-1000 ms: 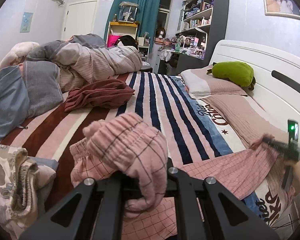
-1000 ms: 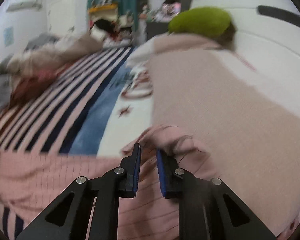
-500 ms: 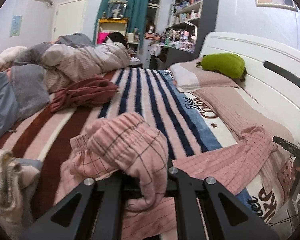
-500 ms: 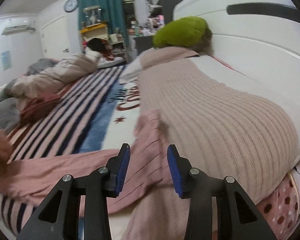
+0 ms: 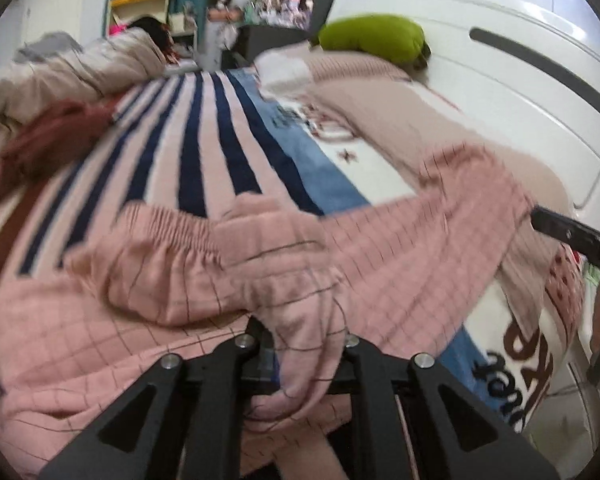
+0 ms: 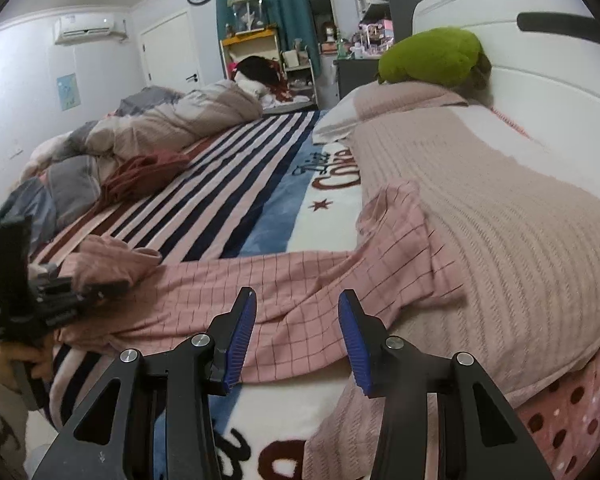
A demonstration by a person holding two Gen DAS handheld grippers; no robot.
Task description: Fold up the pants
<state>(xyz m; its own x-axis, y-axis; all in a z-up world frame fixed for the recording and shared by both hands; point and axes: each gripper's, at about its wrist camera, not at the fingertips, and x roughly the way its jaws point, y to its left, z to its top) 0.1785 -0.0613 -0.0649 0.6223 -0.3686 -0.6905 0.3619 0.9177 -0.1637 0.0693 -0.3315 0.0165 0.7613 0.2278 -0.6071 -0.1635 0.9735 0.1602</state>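
Note:
Pink checked pants (image 6: 300, 284) lie stretched across the striped blanket (image 6: 228, 200), leg ends up against the beige pillow (image 6: 500, 216). My left gripper (image 5: 300, 356) is shut on the bunched waistband of the pants (image 5: 260, 256), low over the bed; it also shows in the right wrist view (image 6: 48, 300) at the left. My right gripper (image 6: 296, 340) is open and empty, just short of the pant legs; its black tip shows in the left wrist view (image 5: 572, 236) at the right edge.
A green plush (image 6: 432, 56) sits on the pillow by the white headboard (image 6: 540, 80). A dark red garment (image 6: 140, 176) and a rumpled duvet (image 6: 160, 128) lie at the far left of the bed. Shelves and a teal curtain (image 6: 284, 8) stand behind.
My right gripper let go of the pant leg end, opened and drew back. My left gripper carried the waistband down towards the bed and the view swung right.

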